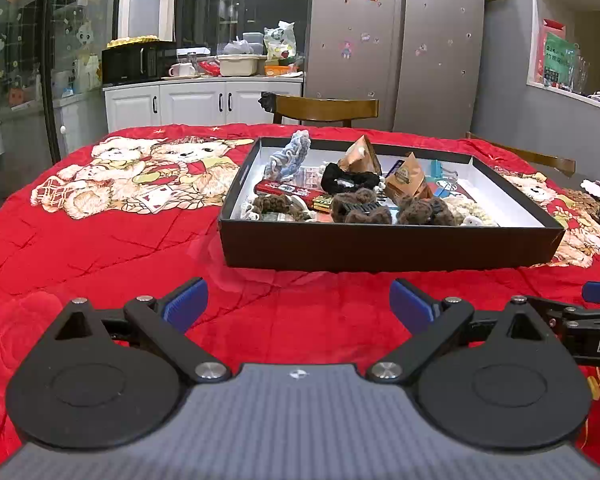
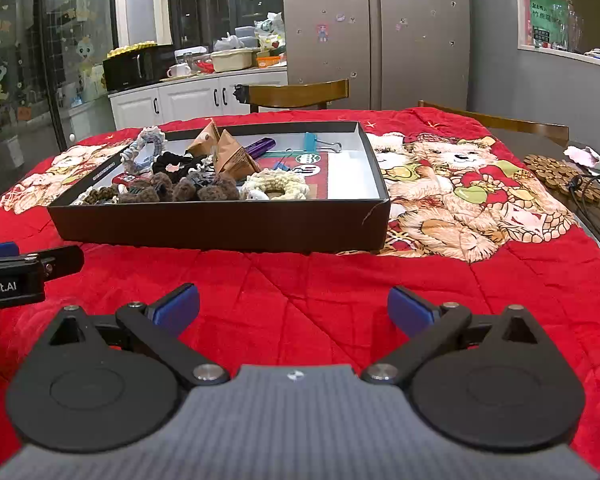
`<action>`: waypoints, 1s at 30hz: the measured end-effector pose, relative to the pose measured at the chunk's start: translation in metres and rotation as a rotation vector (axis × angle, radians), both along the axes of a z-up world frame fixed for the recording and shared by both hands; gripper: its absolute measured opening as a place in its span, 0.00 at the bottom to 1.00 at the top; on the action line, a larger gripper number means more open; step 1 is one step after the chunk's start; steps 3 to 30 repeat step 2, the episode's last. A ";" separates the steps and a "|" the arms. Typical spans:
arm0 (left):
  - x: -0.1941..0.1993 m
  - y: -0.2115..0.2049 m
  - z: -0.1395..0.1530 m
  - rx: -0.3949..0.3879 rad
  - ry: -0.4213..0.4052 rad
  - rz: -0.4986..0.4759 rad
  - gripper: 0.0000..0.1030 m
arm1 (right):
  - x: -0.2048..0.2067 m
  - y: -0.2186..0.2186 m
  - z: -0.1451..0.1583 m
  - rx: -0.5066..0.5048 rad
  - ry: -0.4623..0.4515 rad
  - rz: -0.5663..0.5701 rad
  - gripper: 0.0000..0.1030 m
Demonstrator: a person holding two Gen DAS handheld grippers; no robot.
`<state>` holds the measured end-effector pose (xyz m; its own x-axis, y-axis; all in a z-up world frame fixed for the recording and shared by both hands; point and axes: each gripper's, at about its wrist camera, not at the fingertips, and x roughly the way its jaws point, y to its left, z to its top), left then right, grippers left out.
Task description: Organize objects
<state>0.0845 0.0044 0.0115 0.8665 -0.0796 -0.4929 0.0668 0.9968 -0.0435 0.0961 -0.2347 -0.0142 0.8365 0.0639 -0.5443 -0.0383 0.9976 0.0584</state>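
Note:
A shallow black box (image 1: 387, 246) (image 2: 220, 226) with a white inside stands on the red quilt. It holds brown fuzzy hair clips (image 1: 359, 208) (image 2: 216, 192), a black scrunchie (image 1: 349, 182), a blue-grey scrunchie (image 1: 290, 156) (image 2: 144, 152), a cream scrunchie (image 2: 276, 188), brown paper packets (image 1: 405, 178) (image 2: 232, 156), a red bar (image 1: 288, 190) and a teal binder clip (image 2: 313, 144). My left gripper (image 1: 298, 306) hovers open in front of the box, nothing between its blue pads. My right gripper (image 2: 294, 310) is open too, just right of the left one, also empty.
Red quilt (image 1: 120, 248) with teddy bear prints covers the table. Wooden coasters (image 2: 555, 174), a dark cable and white items lie at the right edge. Wooden chairs (image 1: 325, 110) stand behind the table, then white cabinets and a fridge.

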 end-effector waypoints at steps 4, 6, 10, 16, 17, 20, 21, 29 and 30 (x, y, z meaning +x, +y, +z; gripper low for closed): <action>0.001 0.000 0.000 0.002 0.002 -0.001 0.96 | 0.000 0.000 0.000 0.001 0.000 0.001 1.00; 0.001 0.000 0.000 0.002 0.002 -0.001 0.96 | 0.000 0.000 0.000 0.001 0.000 0.001 1.00; 0.001 0.000 0.000 0.002 0.002 -0.001 0.96 | 0.000 0.000 0.000 0.001 0.000 0.001 1.00; 0.001 0.000 0.000 0.002 0.002 -0.001 0.96 | 0.000 0.000 0.000 0.001 0.000 0.001 1.00; 0.001 0.000 0.000 0.002 0.002 -0.001 0.96 | 0.000 0.000 0.000 0.001 0.000 0.001 1.00; 0.001 0.000 0.000 0.002 0.002 -0.001 0.96 | 0.000 0.000 0.000 0.001 0.000 0.001 1.00; 0.001 0.000 0.000 0.002 0.002 -0.001 0.96 | 0.000 0.000 0.000 0.001 0.000 0.001 1.00; 0.001 0.000 0.000 0.002 0.002 -0.001 0.96 | 0.000 0.000 0.000 0.001 0.000 0.001 1.00; 0.001 0.000 0.000 0.002 0.002 -0.001 0.96 | 0.000 0.000 0.000 0.001 0.000 0.001 1.00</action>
